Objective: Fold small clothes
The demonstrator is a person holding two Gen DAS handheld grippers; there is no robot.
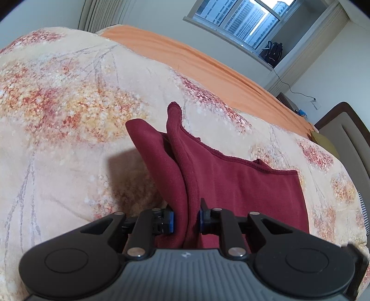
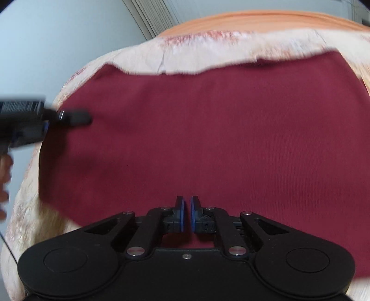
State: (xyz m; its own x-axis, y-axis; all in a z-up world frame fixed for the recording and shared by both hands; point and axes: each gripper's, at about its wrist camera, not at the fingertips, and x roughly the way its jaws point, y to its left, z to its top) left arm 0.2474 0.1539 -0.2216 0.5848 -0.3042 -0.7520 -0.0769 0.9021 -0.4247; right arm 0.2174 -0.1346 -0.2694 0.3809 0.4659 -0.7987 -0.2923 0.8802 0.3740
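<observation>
A dark red garment (image 1: pixel 242 183) lies on a floral bedspread (image 1: pixel 69 104). My left gripper (image 1: pixel 186 215) is shut on a bunched fold of the garment, which stands up between its blue pads and rises toward a strap end (image 1: pixel 174 108). In the right wrist view the same red garment (image 2: pixel 196 127) fills most of the frame, spread wide. My right gripper (image 2: pixel 187 214) sits at its near edge with the blue pads almost together; I cannot see cloth pinched between them. The left gripper (image 2: pixel 69 118) shows blurred at the garment's left edge.
An orange sheet (image 1: pixel 208 62) covers the far side of the bed. A window (image 1: pixel 242 20) with a black bag (image 1: pixel 272 53) on its sill is behind it. A headboard (image 1: pixel 346 132) stands at the right. A hand (image 2: pixel 4 176) shows at the left.
</observation>
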